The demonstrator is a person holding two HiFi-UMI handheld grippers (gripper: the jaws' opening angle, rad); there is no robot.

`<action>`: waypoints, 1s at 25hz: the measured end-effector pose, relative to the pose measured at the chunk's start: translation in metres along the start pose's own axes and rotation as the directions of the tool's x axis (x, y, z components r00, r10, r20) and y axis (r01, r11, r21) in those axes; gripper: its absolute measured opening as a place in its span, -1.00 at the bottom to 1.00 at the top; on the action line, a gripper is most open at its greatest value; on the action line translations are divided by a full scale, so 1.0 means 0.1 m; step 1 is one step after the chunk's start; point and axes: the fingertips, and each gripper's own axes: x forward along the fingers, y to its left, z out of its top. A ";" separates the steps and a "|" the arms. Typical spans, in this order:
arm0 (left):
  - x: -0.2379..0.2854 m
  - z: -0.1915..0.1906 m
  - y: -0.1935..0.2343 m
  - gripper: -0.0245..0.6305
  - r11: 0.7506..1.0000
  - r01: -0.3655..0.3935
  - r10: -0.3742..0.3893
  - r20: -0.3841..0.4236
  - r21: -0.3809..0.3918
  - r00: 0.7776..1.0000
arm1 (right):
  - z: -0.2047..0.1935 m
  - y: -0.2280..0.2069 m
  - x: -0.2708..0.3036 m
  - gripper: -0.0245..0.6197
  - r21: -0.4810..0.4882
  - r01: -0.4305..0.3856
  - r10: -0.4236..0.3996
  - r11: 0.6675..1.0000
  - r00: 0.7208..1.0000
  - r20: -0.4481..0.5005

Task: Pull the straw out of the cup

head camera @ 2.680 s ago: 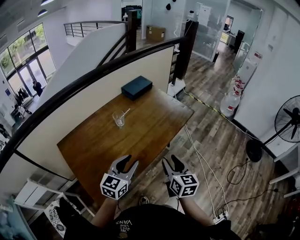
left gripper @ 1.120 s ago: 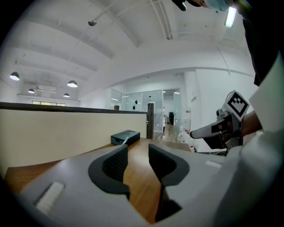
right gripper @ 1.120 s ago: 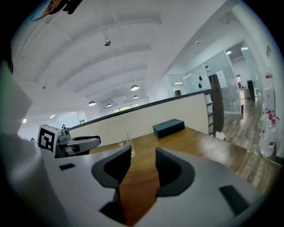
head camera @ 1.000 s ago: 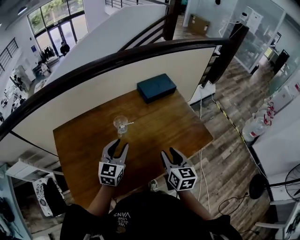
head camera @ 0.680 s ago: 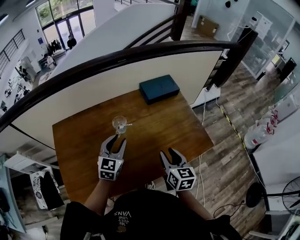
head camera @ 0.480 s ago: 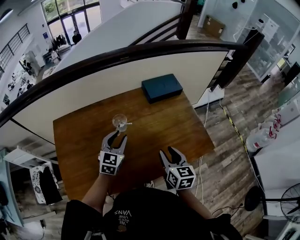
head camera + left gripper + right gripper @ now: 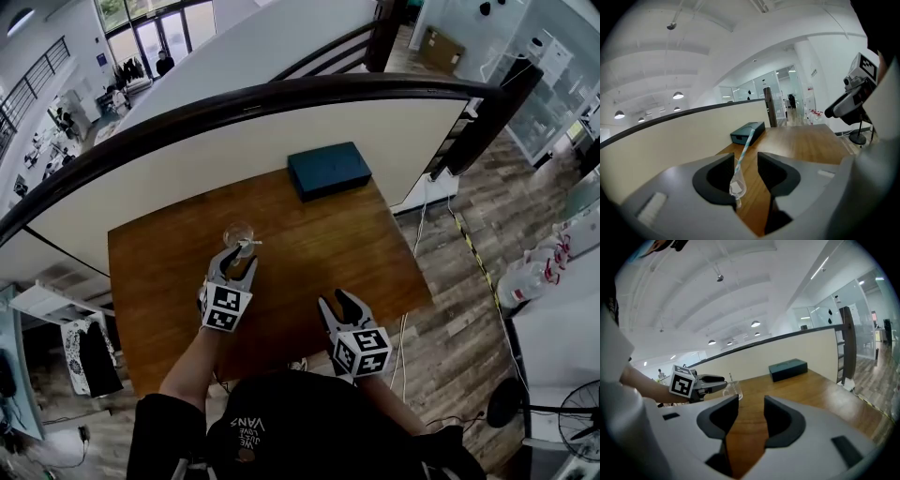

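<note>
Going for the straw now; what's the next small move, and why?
Probably ease the left claw forward and close it on the clear cup: its jaws stand open with the cup just ahead, and the blue-striped straw leans free for the open right claw.

My rig, two hand-held units
Grey left gripper (image 7: 240, 258) and right gripper (image 7: 335, 300), dark jaw pads, each with a white cube (image 7: 223, 307) of black square markers; I wear a black short-sleeved top (image 7: 291, 433)
</note>
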 end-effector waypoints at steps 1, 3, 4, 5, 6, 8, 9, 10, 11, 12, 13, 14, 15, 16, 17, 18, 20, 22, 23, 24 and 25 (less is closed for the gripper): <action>0.02 0.00 0.00 -0.49 1.000 0.002 -0.002 -0.006 0.004 1.000 | -0.01 -0.01 -0.01 -0.46 0.002 0.002 -0.002 1.000 1.000 -0.002; 0.06 0.01 0.01 -0.48 1.000 0.007 -0.006 -0.017 0.017 1.000 | -0.04 -0.03 -0.02 -0.46 0.006 0.005 -0.005 1.000 1.000 -0.008; 0.08 0.01 0.01 -0.47 1.000 0.010 -0.009 -0.020 0.026 1.000 | -0.05 -0.04 -0.03 -0.46 0.008 0.007 -0.007 1.000 1.000 -0.010; 0.11 0.01 0.02 -0.47 0.999 0.013 -0.012 -0.024 0.034 1.000 | -0.06 -0.05 -0.04 -0.46 0.010 0.009 -0.009 1.000 1.000 -0.013; 0.13 0.02 0.02 -0.47 0.999 0.017 -0.016 -0.027 0.042 1.000 | -0.07 -0.06 -0.04 -0.46 0.012 0.011 -0.011 1.000 1.000 -0.014; 0.18 0.03 0.01 -0.47 0.998 0.024 -0.023 -0.029 0.060 0.999 | -0.08 -0.08 -0.05 -0.46 0.014 0.019 -0.019 1.000 1.000 -0.015; 0.21 0.04 0.01 -0.47 0.997 0.028 -0.026 -0.031 0.069 0.999 | -0.08 -0.10 -0.06 -0.46 0.014 0.022 -0.022 1.000 1.000 -0.016; 0.23 0.04 0.00 -0.47 0.997 0.030 -0.027 -0.033 0.078 0.999 | -0.08 -0.11 -0.07 -0.46 0.013 0.025 -0.025 1.000 1.000 -0.016; 0.25 0.04 0.00 -0.47 0.996 0.031 -0.028 -0.037 0.087 0.999 | -0.08 -0.12 -0.07 -0.46 0.012 0.027 -0.027 1.000 0.999 -0.017; 0.26 0.04 0.00 -0.47 0.995 0.032 -0.028 -0.041 0.096 0.999 | -0.08 -0.12 -0.08 -0.46 0.011 0.028 -0.028 1.000 0.999 -0.017; 0.28 0.04 -0.01 -0.47 0.994 0.033 -0.028 -0.044 0.104 0.999 | -0.09 -0.13 -0.09 -0.46 0.011 0.030 -0.029 1.000 0.999 -0.017; 0.30 0.04 -0.01 -0.47 0.993 0.035 -0.030 -0.047 0.113 0.998 | -0.09 -0.13 -0.10 -0.46 0.011 0.031 -0.030 0.999 0.999 -0.017; 0.31 0.05 -0.01 -0.47 0.992 0.037 -0.031 -0.049 0.122 0.998 | -0.10 -0.13 -0.10 -0.46 0.011 0.032 -0.032 0.999 0.999 -0.017; 0.33 0.05 -0.01 -0.47 0.991 0.039 -0.033 -0.051 0.132 0.998 | -0.11 -0.13 -0.11 -0.46 0.012 0.034 -0.033 0.999 0.999 -0.018; 0.35 0.06 -0.01 -0.47 0.989 0.040 -0.033 -0.051 0.139 0.998 | -0.11 -0.13 -0.11 -0.46 0.013 0.035 -0.035 0.999 0.999 -0.018; 0.36 0.06 -0.01 -0.47 0.989 0.040 -0.033 -0.051 0.145 0.998 | -0.12 -0.12 -0.11 -0.46 0.014 0.036 -0.036 0.999 0.999 -0.019; 0.38 0.08 0.00 -0.48 0.988 0.040 -0.032 -0.054 0.151 0.998 | -0.12 -0.11 -0.13 -0.46 0.014 0.035 -0.035 0.999 0.999 -0.021; 0.39 0.07 0.01 -0.53 0.987 0.038 -0.029 -0.060 0.157 0.998 | -0.12 -0.10 -0.13 -0.46 0.014 0.035 -0.034 0.999 0.999 -0.021; 0.41 0.07 0.01 -0.54 0.986 0.037 -0.027 -0.063 0.162 0.998 | -0.12 -0.10 -0.13 -0.46 0.015 0.036 -0.035 0.999 0.999 -0.020; 0.41 0.07 0.02 -0.59 0.985 0.036 -0.025 -0.065 0.168 0.998 | -0.12 -0.10 -0.13 -0.46 0.015 0.037 -0.037 0.999 0.999 -0.020; 0.42 0.07 0.03 -0.65 0.984 0.034 -0.023 -0.068 0.173 0.997 | -0.12 -0.10 -0.12 -0.46 0.016 0.039 -0.038 0.999 0.999 -0.019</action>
